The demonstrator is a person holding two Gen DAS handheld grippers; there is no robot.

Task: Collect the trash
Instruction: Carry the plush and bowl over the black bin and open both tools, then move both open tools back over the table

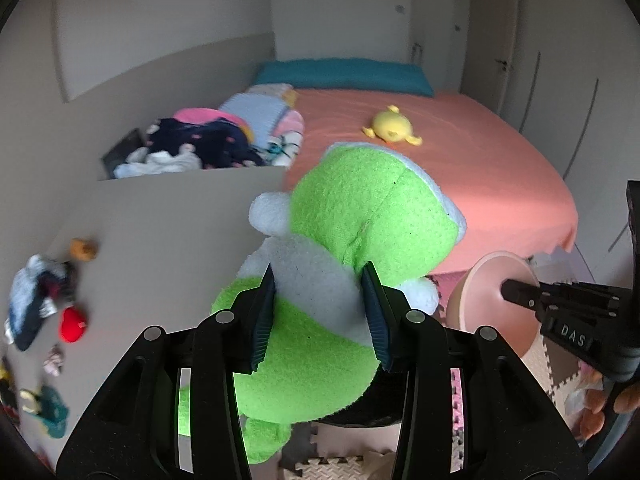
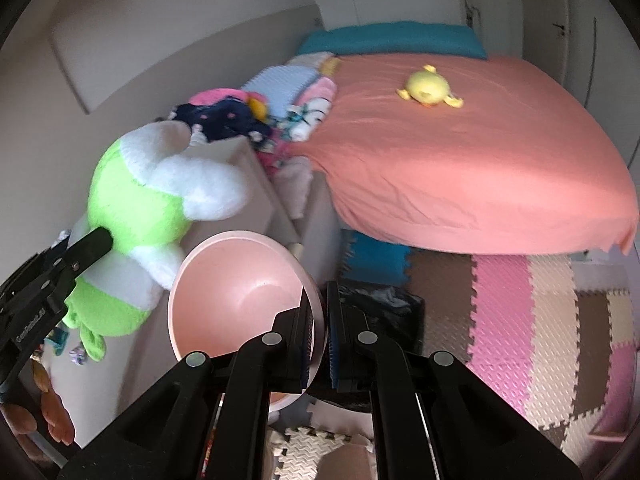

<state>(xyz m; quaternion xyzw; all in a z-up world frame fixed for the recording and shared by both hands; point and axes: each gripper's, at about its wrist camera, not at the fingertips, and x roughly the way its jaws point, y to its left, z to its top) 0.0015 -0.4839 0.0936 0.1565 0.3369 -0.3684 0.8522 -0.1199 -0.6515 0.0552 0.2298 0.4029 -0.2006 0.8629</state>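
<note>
Beside the bed (image 2: 480,152), our left gripper (image 1: 320,312) pinched a green plush toy (image 1: 360,216), hiding its face; our right gripper (image 2: 318,336) clamped a pink bowl (image 2: 236,288), its base unseen.

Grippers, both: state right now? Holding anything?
Left gripper: shut on the green and white plush toy.
Right gripper: shut on the rim of the pink bowl.

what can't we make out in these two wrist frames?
- Left wrist view: lower body of the green plush toy hidden behind the left gripper; small items on the floor at left blurred, unidentifiable.
- Left wrist view: pink bowl partly covered by the right gripper's fingers; its inside unseen.
- Right wrist view: dark bag mostly behind the right gripper; contents unreadable.
- Right wrist view: clothes pile blurred.
</note>
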